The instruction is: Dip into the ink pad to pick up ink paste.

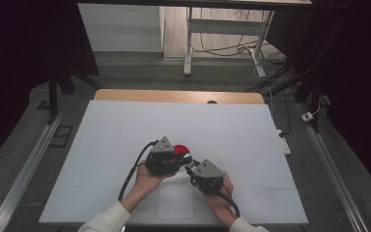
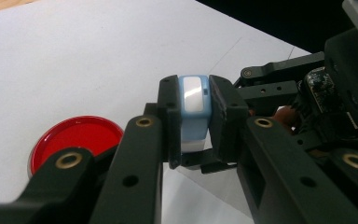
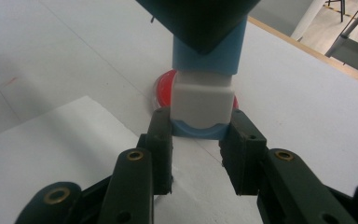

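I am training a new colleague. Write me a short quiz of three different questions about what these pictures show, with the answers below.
1. True or false: the left hand-held gripper is shut on a blue and white block.
2. Multiple choice: the red dish is
A. lying on the white table cover
B. held by the right hand-held gripper
C. stacked on the block
3. Short answer: in the right gripper view, which end of the block do that gripper's jaws grip?

Key
1. True; its jaws press on both sides of the block.
2. A.
3. The white end with the blue tip, nearest the camera; the left hand-held gripper grips the blue end.
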